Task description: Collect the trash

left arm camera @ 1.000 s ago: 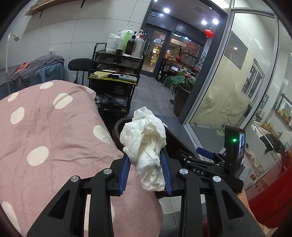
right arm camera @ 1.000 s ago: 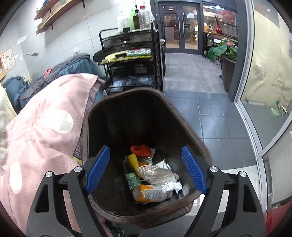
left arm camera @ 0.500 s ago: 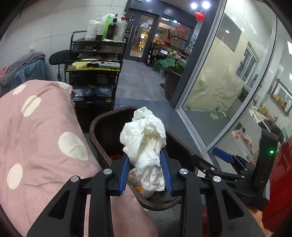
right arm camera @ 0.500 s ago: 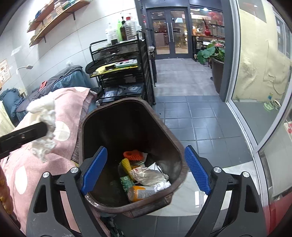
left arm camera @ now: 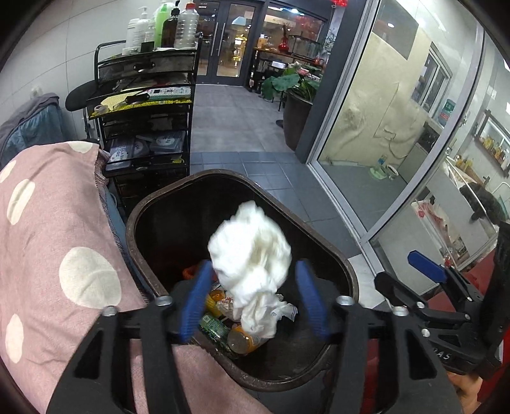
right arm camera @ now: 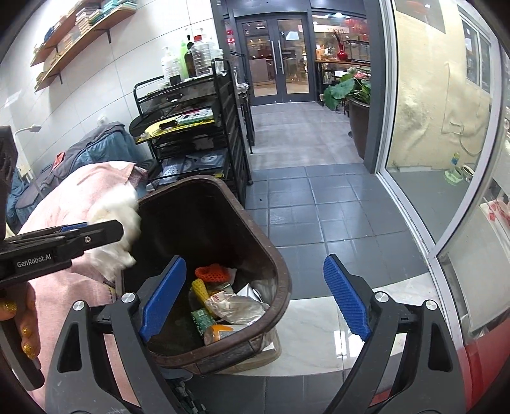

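We see the left gripper (left arm camera: 251,302) over the mouth of the brown trash bin (left arm camera: 344,264), its blue pads (left arm camera: 194,302) blurred; its jaws have just been opening, and the white crumpled tissue wad (left arm camera: 251,251) sits between them over the bin's mouth, blurred. The left pad seems at the wad's edge, the right pad clear of it; we cannot tell if any contact remains. From the right wrist view we note the same wad (right arm camera: 111,229) beside the left gripper's black finger (right arm camera: 63,242), at the bin's near-left rim (right arm camera: 140,200). The right gripper (right arm camera: 255,299) stands wide open and empty, one pad over the bin's inside, the other beyond its right rim above the floor. Inside the bin we count an orange-capped bottle (left arm camera: 245,340), a green packet (left arm camera: 213,328), a yellow piece (right arm camera: 199,288), an orange mesh piece (right arm camera: 212,272) and a crinkled clear wrapper (right arm camera: 236,305). To the bin's left, touching its rim, lies a pink bedcover with pale dots (left arm camera: 57,254). Behind the bin stands a black wire cart (left arm camera: 149,105) carrying bottles (left arm camera: 162,25), just beyond the far rim. To the right we have open grey tiled floor (right arm camera: 318,203) running to a glass partition (right arm camera: 424,133), with a potted plant (right arm camera: 353,92) farther back near the doors.
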The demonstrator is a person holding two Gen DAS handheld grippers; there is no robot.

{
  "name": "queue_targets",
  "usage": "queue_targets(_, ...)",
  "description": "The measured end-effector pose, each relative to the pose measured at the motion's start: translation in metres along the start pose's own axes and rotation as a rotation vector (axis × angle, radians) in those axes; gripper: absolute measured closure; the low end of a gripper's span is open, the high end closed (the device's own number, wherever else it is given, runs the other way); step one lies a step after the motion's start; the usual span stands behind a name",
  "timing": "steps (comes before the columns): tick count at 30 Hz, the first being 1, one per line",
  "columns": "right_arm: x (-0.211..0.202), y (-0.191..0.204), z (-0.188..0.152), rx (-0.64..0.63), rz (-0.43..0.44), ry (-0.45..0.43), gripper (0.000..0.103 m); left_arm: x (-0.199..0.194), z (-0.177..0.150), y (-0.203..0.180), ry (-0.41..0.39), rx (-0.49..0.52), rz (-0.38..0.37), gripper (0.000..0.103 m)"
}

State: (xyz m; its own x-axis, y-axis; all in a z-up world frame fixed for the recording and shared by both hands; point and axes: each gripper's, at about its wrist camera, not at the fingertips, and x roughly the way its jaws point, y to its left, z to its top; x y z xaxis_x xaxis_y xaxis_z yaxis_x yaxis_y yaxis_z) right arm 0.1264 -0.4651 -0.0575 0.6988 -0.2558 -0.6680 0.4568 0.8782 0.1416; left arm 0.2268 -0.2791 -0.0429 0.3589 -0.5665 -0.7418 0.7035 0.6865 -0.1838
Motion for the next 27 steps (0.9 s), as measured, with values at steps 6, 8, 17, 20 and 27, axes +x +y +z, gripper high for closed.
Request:
queue_targets(6, 0.0, -0.009, 0.001, 0.029, -0.024, -0.006, 0.011, -0.01, 0.001, 0.001, -0.064, -0.015, -0.015, 0.013)
queue_targets(8, 0.0, -0.011, 0.001, 0.039, -0.025, -0.005, 0.011, -0.019, 0.0, -0.001, -0.1, -0.009, -0.011, 0.006)
queue_targets(17, -0.002, -0.005, 0.002, 0.051, 0.006, -0.031, 0.011, -0.061, -0.012, -0.011, -0.243, 0.054, 0.067, 0.006)
queue_targets(20, -0.006, 0.003, 0.003, 0.038, 0.022, -0.056, 0.011, -0.076, -0.021, -0.01, -0.287, 0.059, 0.097, 0.006)
queue_targets(27, -0.022, 0.032, 0.0, -0.003, 0.06, -0.124, 0.008, -0.112, -0.046, 0.002, -0.368, 0.028, 0.199, 0.006)
